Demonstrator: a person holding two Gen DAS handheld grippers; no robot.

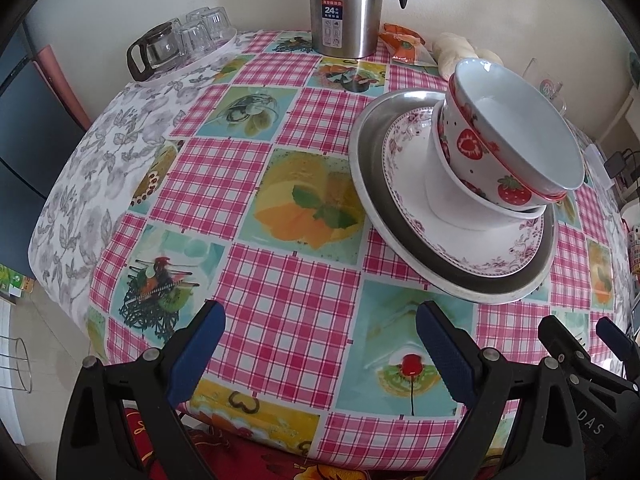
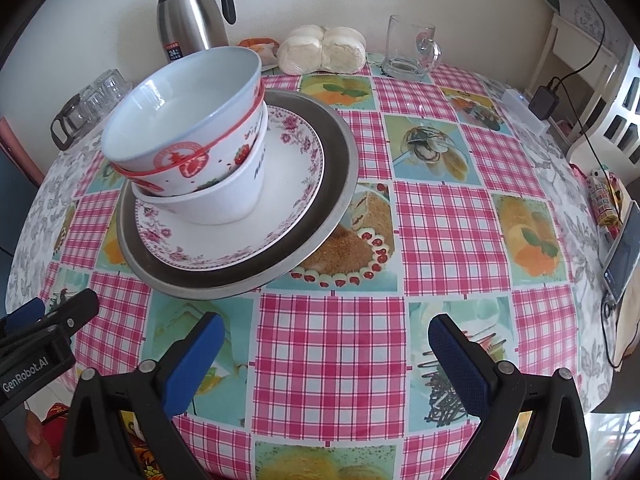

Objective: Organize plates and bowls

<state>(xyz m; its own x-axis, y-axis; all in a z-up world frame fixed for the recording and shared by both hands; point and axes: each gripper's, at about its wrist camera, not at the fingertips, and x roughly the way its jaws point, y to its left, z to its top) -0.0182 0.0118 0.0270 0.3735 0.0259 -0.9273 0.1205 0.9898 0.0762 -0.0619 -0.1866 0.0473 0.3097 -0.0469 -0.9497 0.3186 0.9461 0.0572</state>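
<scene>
A stack stands on the checked tablecloth: a metal plate (image 1: 366, 184) (image 2: 336, 184) at the bottom, a floral-rimmed white plate (image 1: 472, 240) (image 2: 288, 168) on it, then a plain white bowl (image 1: 444, 196) (image 2: 232, 196), and a strawberry-patterned bowl (image 1: 480, 148) (image 2: 188, 120) nested tilted on top. My left gripper (image 1: 320, 344) is open near the table's front edge, left of and below the stack, holding nothing. My right gripper (image 2: 326, 348) is open too, in front of the stack and slightly right, empty. Each gripper shows at the edge of the other's view.
At the back stand a steel thermos jug (image 1: 346, 8) (image 2: 188, 16), a tray of upturned glasses with a glass teapot (image 1: 176, 46) (image 2: 86, 104), wrapped buns (image 2: 322, 50), a snack packet (image 1: 404, 46) and a glass mug (image 2: 410, 48). A phone (image 2: 622, 256) and cables lie at the right edge.
</scene>
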